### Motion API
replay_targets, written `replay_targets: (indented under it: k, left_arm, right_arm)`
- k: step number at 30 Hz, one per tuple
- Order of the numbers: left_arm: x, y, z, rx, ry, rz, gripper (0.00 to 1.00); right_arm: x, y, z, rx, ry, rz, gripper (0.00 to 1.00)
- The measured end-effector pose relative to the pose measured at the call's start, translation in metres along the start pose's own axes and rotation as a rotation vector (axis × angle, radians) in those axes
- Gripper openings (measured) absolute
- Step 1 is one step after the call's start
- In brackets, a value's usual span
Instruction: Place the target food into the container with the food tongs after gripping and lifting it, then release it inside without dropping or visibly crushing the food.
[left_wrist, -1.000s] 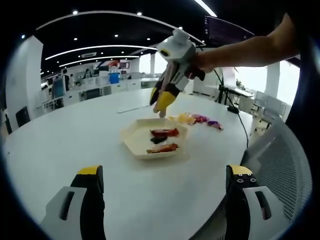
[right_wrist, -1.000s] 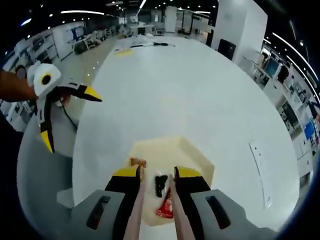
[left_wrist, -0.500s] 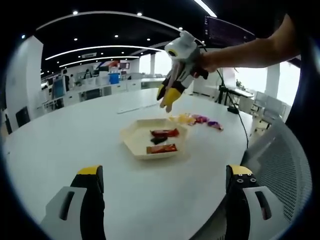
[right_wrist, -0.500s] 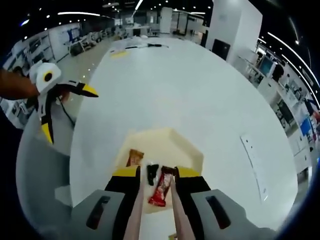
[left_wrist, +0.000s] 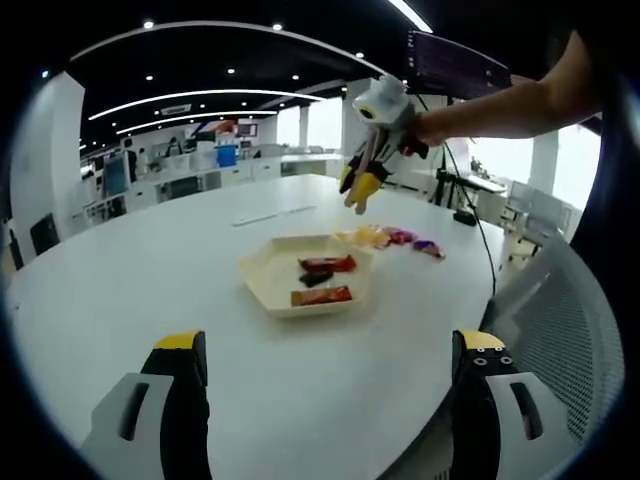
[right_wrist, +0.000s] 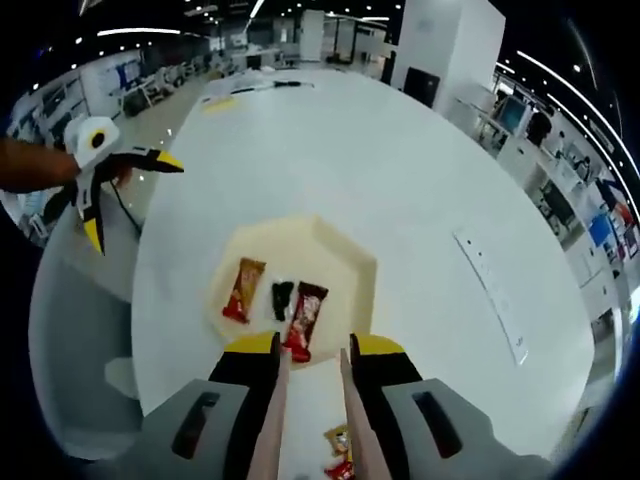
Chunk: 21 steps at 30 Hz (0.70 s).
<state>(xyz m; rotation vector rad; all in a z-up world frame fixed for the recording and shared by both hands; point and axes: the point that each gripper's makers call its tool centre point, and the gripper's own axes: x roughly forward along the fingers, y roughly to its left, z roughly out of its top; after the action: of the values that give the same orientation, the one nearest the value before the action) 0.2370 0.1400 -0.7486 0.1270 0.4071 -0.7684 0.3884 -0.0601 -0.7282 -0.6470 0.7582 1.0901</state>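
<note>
three snacks: an orange-brown bar (right_wrist: 240, 290), a small black piece (right_wrist: 282, 297) and a red bar (right_wrist: 304, 318) lie side by side in the cream tray (right_wrist: 345, 262)
tray: on the white table (right_wrist: 400, 180), at its near edge
tongs (right_wrist: 312, 420): pinkish arms clamped in the right gripper (right_wrist: 312, 348), tips hidden, raised beside the tray
left gripper (left_wrist: 332, 355): jaws wide apart, nothing between, above the table
loose wrappers (left_wrist: 395, 238): on the table just beyond the tray

I hold the left tool (left_wrist: 330, 400) low with its jaws spread wide, while my outstretched arm (left_wrist: 500, 100) carries the right tool (right_wrist: 312, 365) high, tilted downward, jaws nearly closed on the tongs (right_wrist: 300, 430).
</note>
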Motion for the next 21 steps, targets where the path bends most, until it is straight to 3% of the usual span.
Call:
replay_targets:
  k: [21]
  left_arm:
    - [0.0, 0.0, 0.0, -0.002, 0.004, 0.003, 0.99]
  right_arm:
    - [-0.024, -0.016, -0.051, 0.071, 0.026, -0.05, 0.27]
